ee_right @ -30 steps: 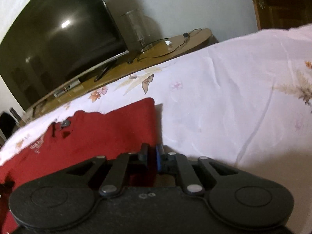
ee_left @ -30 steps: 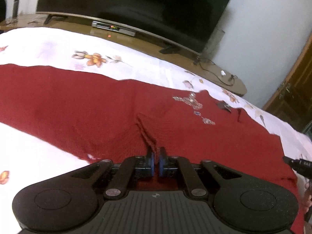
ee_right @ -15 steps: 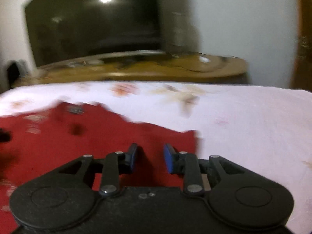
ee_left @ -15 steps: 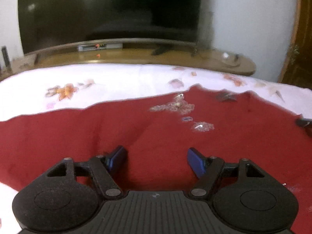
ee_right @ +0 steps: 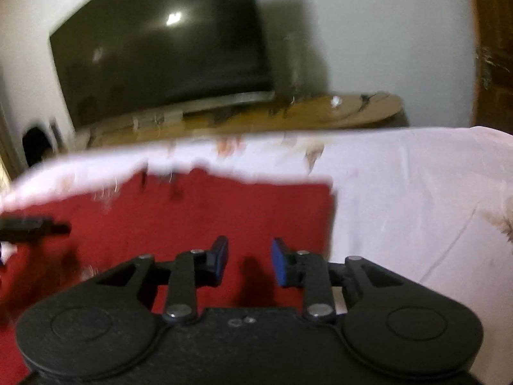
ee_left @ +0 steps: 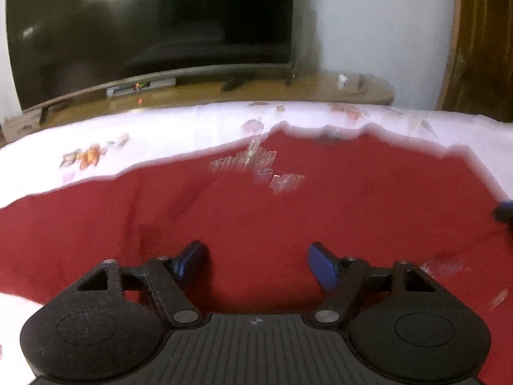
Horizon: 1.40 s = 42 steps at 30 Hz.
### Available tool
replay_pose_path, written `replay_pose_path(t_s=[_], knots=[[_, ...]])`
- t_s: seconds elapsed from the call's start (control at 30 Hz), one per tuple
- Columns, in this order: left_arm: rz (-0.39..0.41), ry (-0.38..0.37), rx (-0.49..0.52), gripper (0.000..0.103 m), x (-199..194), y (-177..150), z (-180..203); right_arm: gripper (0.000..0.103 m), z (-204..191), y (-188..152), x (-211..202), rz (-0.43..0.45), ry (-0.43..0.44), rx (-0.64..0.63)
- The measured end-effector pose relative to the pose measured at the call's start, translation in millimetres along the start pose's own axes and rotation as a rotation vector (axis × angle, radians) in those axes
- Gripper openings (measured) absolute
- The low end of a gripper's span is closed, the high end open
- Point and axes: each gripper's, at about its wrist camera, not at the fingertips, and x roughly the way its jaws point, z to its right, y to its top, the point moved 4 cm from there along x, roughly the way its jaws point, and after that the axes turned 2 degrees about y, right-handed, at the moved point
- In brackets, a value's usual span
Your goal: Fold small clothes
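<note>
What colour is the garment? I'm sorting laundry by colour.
Dark red garment, with a pale print near its far edge; clearest in the left wrist view.

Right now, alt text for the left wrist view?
The left gripper, fingers spread open and holding nothing, is over a red garment spread on a white floral bedsheet. Beyond the bed, a dark TV sits on a wooden stand; the image is motion-blurred.

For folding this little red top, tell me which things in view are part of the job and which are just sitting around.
Part of the job:
red garment
left gripper, open
right gripper, open
floral bedsheet it lies on

Just lying about:
television
wooden TV stand
set-top box
wooden door
</note>
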Motion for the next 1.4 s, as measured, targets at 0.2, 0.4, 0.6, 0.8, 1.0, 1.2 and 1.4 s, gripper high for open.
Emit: replay_pose_path(t_s=[0.2,0.4,0.6,0.8,1.0,1.2,1.4], knots=[[-0.024,0.065,-0.065,0.088,-18,-8,-35,0.029,5,-9,-12,-0.011,-0.069,0.050],[0.019,0.146,-0.272,0.088,-64,-51,-125,0.036,-9,-30,-51,0.019,-0.082,0.156],[0.053,0.115,-0.724,0.088,-90,-100,-271,0.044,-18,-54,-77,-0.009,-0.128,0.238],[0.147,0.131,-1.115,0.088,-101,-129,-382,0.045,-42,-51,-85,-0.009,-0.142,0.261],[0.175,0.077,-1.180,0.088,-81,-127,-436,0.048,-85,-37,-95,0.016,-0.135,0.195],[0.122,0.134,-1.080,0.071,-52,-103,-454,0.049,-101,-31,-105,0.032,-0.158,0.190],[0.014,0.288,-0.896,0.006,-56,-93,-465,0.049,-93,-29,-107,0.038,-0.183,0.224]])
